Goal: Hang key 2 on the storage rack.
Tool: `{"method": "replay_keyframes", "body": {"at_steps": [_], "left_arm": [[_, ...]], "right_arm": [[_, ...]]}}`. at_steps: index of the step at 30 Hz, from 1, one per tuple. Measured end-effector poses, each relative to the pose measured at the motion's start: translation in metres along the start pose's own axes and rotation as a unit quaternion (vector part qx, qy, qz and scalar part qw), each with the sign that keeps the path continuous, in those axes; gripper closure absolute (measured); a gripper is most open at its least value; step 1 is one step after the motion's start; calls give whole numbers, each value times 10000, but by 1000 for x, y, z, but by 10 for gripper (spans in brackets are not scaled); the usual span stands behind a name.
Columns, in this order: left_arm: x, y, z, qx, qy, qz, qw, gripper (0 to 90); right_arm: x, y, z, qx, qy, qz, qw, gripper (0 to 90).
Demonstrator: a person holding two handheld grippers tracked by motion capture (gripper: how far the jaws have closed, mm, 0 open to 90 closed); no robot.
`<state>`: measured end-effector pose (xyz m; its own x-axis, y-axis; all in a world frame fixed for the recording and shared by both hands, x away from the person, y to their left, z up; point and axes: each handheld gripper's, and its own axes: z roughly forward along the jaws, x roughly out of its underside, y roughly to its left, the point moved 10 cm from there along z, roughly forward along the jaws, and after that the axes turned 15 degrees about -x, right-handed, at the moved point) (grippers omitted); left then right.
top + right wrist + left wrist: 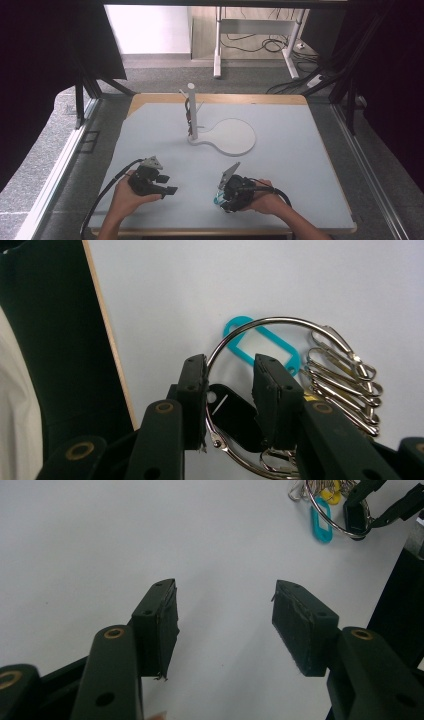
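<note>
- The key ring (280, 335) lies flat on the bench (300, 165) near the person's edge, a large steel loop carrying a teal tag (260, 347), a black tag (232, 417) and a bunch of small metal clips (345, 385).
- It looks light and stiff in the loop, but the hanging pieces are loose and will likely swing and rattle once lifted; the smooth wire is thin and probably slippery, so a firm pinch across the wire itself, away from the clips, seems the best hold.
- The right tongs (230, 390) stand over the ring with the wire running beside the inner face of one jaw and the black tag between the jaws; the jaws are partly apart and whether the pads actually press on the wire I cannot tell.
- The left tongs (225, 625) are open wide, nothing between the jaws, hovering over bare bench and aimed toward the ring.
- In the high view both tongs sit close to the front edge, left (167, 185) and right (220, 197).
- Farther back stands a white stand (192, 112) on a round base.
</note>
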<state>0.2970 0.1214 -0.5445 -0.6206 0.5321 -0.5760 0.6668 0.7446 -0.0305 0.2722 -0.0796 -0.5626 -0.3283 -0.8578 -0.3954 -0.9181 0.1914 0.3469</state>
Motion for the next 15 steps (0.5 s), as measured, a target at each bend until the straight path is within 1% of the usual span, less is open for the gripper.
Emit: {"method": "replay_keyframes", "body": {"at_steps": [9,15], "left_arm": [[1,1,0,-6,15,29,10000,438],[2,2,0,-18,30,31,10000,438]], "right_arm": [[0,1,11,-65,138,32,9999,663],[0,0,15,-100,179,75,9998,664]]}}
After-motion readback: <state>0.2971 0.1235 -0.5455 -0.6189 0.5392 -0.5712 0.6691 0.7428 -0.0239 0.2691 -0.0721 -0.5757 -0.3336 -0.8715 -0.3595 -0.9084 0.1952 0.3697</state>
